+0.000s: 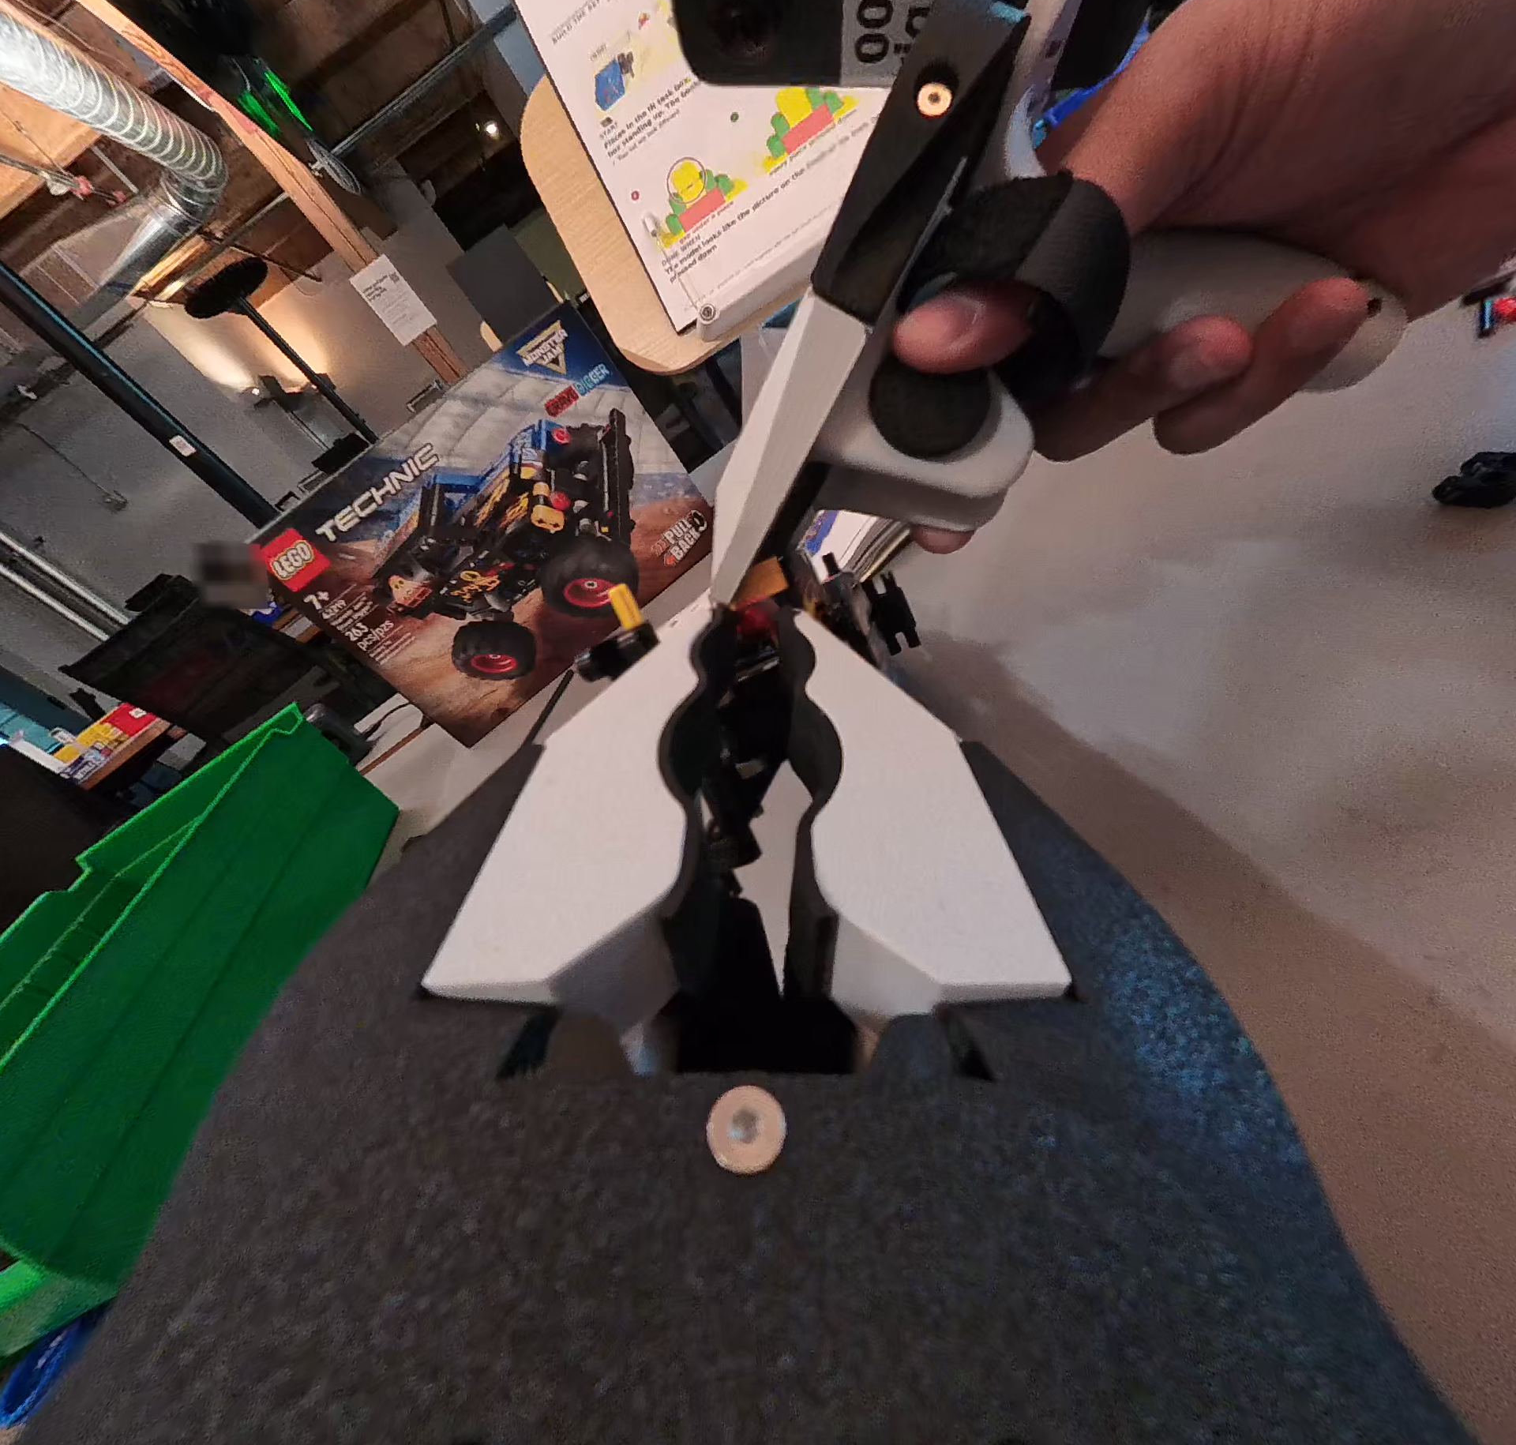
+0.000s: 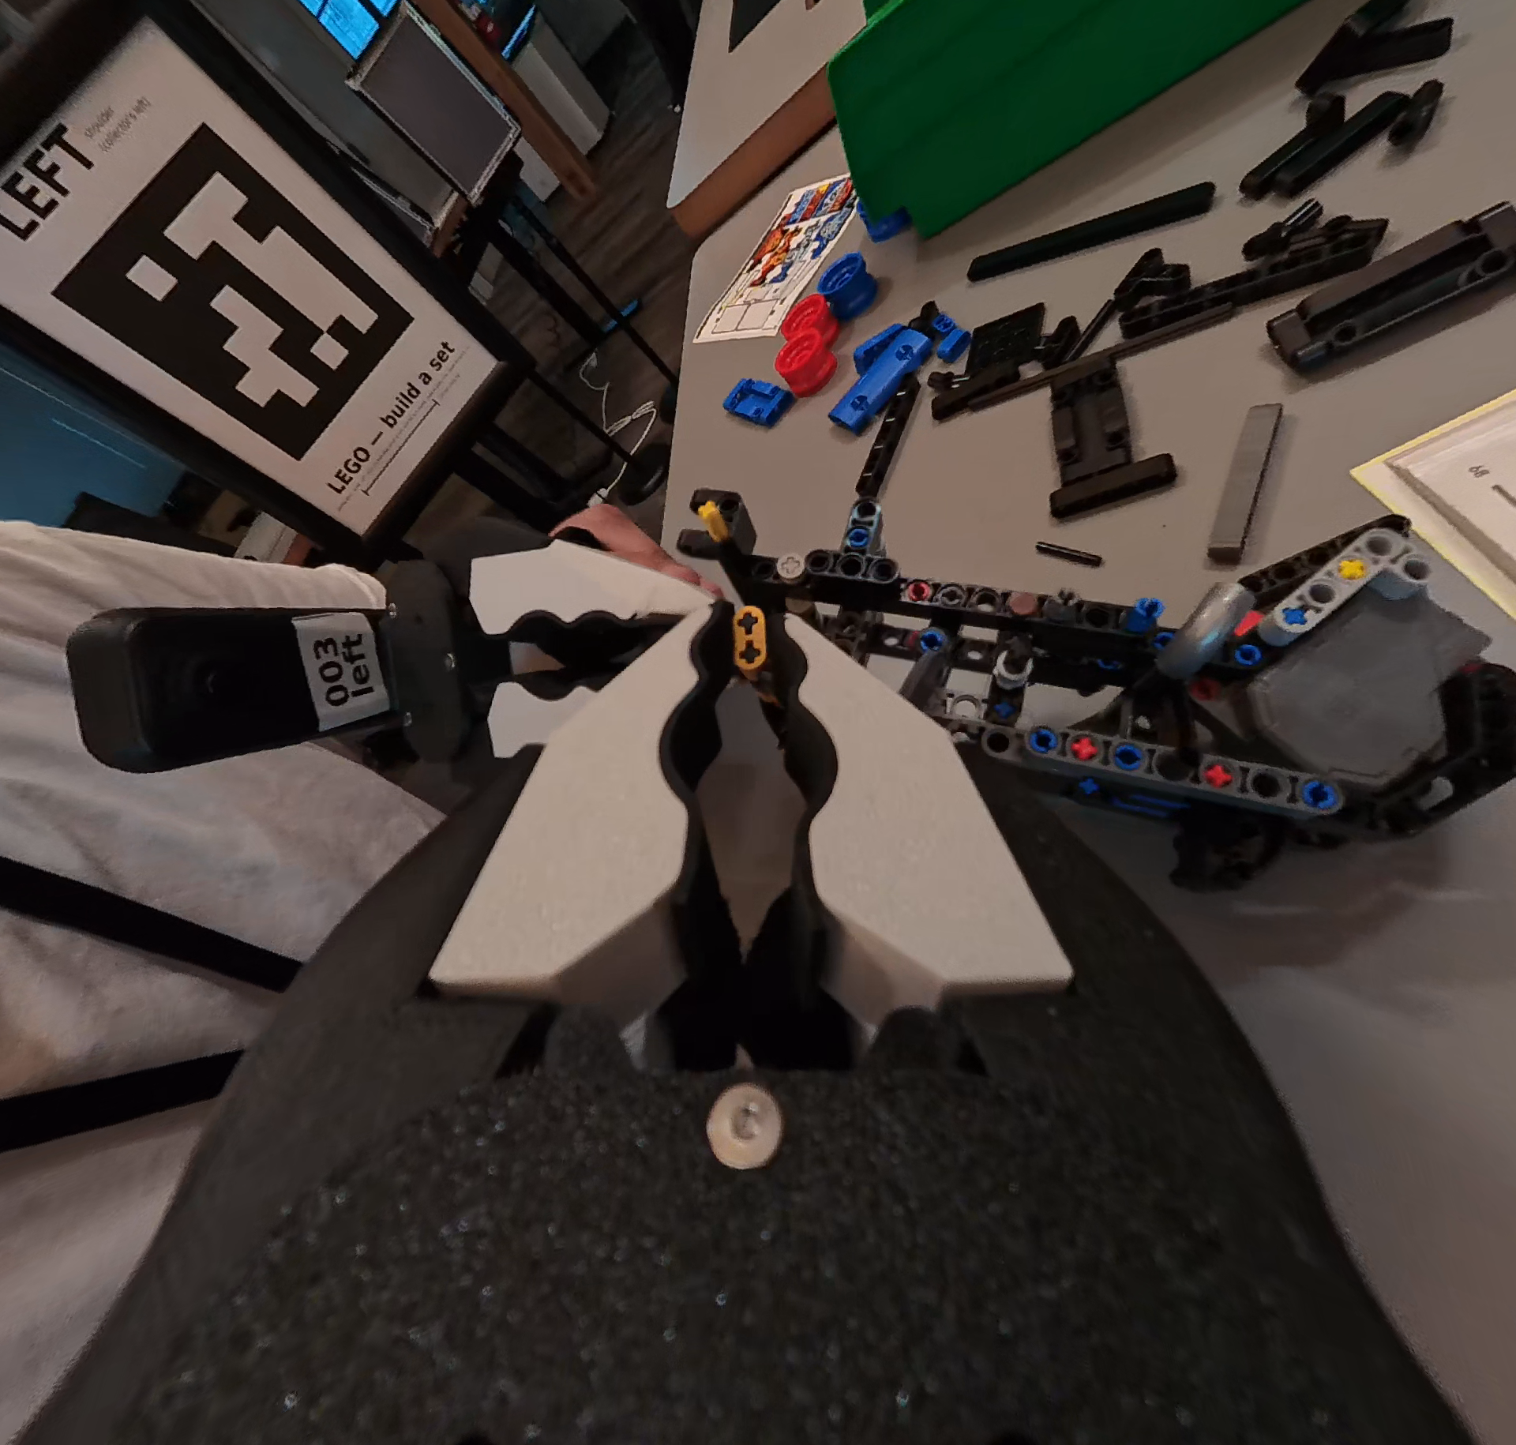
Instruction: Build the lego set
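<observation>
Right wrist view: two red wheel hubs (image 2: 808, 343), one blue hub (image 2: 849, 284).

left tongs (image 1: 751, 626) clamp black chassis (image 1: 742, 716) | right tongs (image 1: 742, 593) pinch yellow connector (image 1: 764, 583)

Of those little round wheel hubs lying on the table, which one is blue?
The hub farthest back, next to the sticker sheet. The two hubs in front of it are red.

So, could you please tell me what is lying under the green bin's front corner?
A blue piece pokes out from beneath the green bin; how far under it reaches is hidden.
</observation>
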`<state>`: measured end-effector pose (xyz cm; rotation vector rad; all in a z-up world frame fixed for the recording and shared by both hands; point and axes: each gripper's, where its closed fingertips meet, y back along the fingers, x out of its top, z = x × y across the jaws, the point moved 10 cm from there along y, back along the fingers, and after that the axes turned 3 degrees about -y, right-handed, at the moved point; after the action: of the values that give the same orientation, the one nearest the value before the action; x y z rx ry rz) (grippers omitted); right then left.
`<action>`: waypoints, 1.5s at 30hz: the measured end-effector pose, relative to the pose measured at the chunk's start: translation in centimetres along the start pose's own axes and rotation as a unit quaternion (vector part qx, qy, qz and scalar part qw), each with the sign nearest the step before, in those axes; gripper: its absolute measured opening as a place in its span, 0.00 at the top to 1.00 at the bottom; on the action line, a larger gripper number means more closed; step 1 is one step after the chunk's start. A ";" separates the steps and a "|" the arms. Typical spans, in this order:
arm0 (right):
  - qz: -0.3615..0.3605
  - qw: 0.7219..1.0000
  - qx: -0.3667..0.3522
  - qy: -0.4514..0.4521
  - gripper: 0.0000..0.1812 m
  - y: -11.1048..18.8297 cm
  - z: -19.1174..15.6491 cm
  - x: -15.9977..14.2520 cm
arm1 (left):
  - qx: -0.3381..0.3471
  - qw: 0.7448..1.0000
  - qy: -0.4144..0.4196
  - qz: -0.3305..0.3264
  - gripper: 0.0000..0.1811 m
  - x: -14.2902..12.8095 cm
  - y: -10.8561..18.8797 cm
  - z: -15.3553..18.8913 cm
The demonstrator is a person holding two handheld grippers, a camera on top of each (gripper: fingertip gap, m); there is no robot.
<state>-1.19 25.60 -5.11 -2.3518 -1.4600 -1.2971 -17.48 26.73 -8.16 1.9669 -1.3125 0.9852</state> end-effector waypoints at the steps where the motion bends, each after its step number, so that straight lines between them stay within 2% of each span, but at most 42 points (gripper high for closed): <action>1: 0.002 1.000 -0.004 0.001 0.96 -0.1 0.0 0.0 | -0.002 1.000 0.005 -0.004 0.96 0.0 0.0 0.0; 10: 0.007 0.999 0.008 -0.033 0.95 -0.1 0.2 -0.1 | -0.001 1.000 0.004 -0.023 0.96 0.1 -0.1 -0.2; 12: 0.000 0.999 0.023 -0.028 0.87 -0.2 0.0 -0.1 | 0.000 1.000 0.001 -0.027 0.96 -0.1 -0.1 -0.1; 14: -0.013 1.000 0.015 -0.012 0.84 -0.3 -0.3 -0.1 | 0.001 1.000 -0.003 -0.028 0.96 -0.2 -0.2 0.0; 19: -0.029 0.997 -0.042 0.064 0.85 -0.4 -1.2 -0.1 | 0.006 1.000 -0.014 -0.025 0.96 -0.3 -0.3 0.3; 23: -0.042 0.992 -0.070 0.092 0.86 -0.5 -1.3 -0.1 | 0.003 1.000 -0.011 -0.026 0.96 -0.5 -0.4 0.3; 24: -0.043 0.990 -0.093 0.094 0.93 -0.4 -1.1 -0.1 | 0.005 1.000 -0.014 -0.020 0.96 -0.5 -0.4 0.4; 34: -0.055 0.983 -0.101 0.145 0.93 -0.2 -1.4 -0.2 | 0.013 0.999 -0.032 -0.020 0.96 -0.3 -0.4 0.7; 45: -0.048 0.987 -0.083 0.125 0.94 -0.1 -0.6 -0.2 | 0.005 1.000 -0.021 -0.021 0.96 -0.6 -0.6 0.4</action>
<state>-1.63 25.21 -4.88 -2.1335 -1.4543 -1.7291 -16.97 26.88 -8.90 2.0248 -1.2864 0.9381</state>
